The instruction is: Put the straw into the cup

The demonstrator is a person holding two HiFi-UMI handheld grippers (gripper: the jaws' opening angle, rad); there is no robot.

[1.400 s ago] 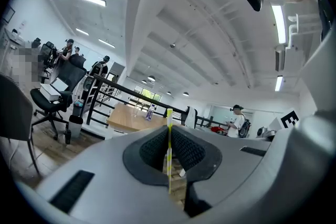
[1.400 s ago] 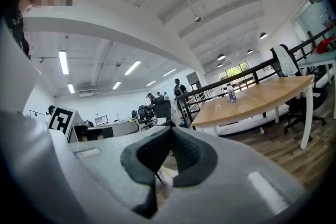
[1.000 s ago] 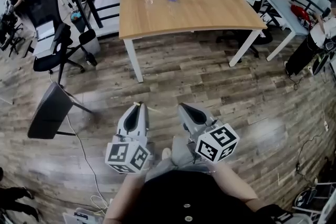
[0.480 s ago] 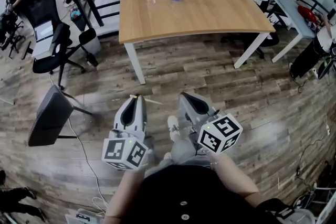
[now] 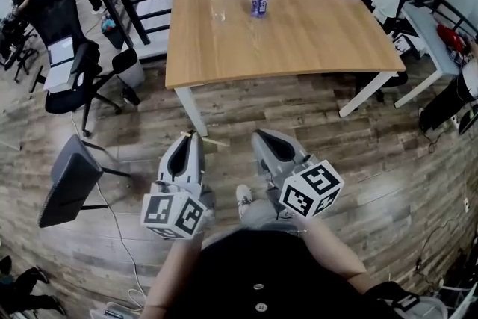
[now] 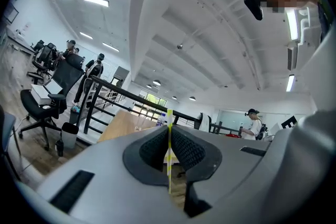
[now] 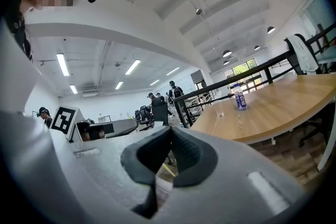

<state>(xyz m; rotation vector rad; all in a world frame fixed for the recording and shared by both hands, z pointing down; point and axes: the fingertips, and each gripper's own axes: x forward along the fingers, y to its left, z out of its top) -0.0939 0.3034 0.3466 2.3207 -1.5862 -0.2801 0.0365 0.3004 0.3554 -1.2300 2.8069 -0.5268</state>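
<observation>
Pinching a striped straw [image 6: 169, 161] in the tightly closed left gripper [image 6: 169, 136].
Carrying nothing in the closed right gripper [image 7: 169, 134]; facing cup [image 5: 217, 6] on table [image 5: 299, 37] well ahead.

Bright, even light falls from long ceiling lights [image 6: 94, 1], which glare white in both gripper views. The table [image 5: 299, 33] carries a faint sheen and throws a soft shadow on the floor [image 5: 373, 138], where pale reflections show. Every view bends strongly at its edges, and the gripper views darken there. The left tool [image 6: 169, 136] and right tool [image 7: 170, 136] look soft, close to their lenses.
</observation>
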